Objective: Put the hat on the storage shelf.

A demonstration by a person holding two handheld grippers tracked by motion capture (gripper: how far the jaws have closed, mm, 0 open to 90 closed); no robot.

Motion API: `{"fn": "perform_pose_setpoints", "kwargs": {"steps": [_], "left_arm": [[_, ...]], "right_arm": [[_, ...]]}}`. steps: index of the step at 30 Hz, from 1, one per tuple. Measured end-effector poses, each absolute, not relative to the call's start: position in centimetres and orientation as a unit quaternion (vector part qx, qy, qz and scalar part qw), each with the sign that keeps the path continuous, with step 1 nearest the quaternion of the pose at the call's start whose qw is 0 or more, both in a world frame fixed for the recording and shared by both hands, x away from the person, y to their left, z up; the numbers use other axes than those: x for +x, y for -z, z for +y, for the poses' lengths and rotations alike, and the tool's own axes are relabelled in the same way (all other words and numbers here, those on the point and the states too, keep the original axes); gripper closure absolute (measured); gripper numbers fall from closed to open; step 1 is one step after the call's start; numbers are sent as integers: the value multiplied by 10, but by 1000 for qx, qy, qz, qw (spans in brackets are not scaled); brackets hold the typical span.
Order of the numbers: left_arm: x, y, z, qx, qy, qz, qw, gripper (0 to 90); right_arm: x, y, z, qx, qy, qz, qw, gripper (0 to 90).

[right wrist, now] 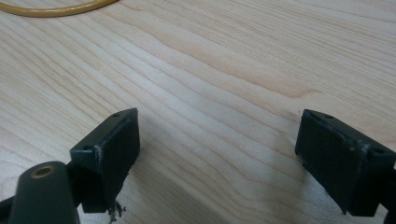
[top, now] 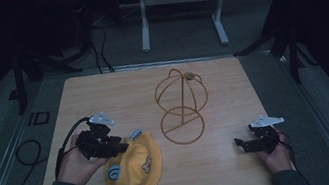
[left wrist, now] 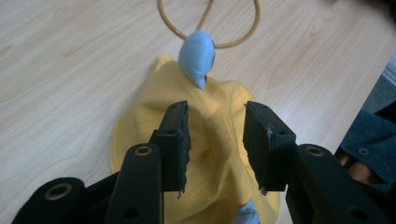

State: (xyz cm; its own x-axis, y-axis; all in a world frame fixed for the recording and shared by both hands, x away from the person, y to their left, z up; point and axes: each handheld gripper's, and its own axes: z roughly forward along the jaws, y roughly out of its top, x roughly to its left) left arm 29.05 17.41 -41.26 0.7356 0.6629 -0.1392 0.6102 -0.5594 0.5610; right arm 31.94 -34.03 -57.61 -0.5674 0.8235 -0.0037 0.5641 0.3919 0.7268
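Note:
A yellow cloth hat with pale blue ears and a bone print lies at the front left of the wooden table. My left gripper is at the hat's upper left edge. In the left gripper view its jaws stand half apart with bunched yellow cloth filling the gap, and folds run out from the grip. One blue ear points away beyond the jaws. My right gripper rests open at the front right, with bare wood between its jaws.
A yellow wire hat stand, a dome on a ring base, stands at the table's middle; its ring lies just beyond the hat, and an arc of it is far from the right jaws. Dark floor, cables and a white frame lie behind.

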Motion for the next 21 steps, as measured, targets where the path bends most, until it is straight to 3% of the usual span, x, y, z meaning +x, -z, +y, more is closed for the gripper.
{"fn": "perform_pose_setpoints", "kwargs": {"steps": [16, 21], "left_arm": [[299, 436, 153, 912, -11, 357, 202, 603], [302, 439, 149, 916, 3, 354, 186, 661]], "right_arm": [[319, 576, -340, 426, -349, 814, 186, 138], [319, 576, -340, 426, -349, 814, 186, 138]]}}
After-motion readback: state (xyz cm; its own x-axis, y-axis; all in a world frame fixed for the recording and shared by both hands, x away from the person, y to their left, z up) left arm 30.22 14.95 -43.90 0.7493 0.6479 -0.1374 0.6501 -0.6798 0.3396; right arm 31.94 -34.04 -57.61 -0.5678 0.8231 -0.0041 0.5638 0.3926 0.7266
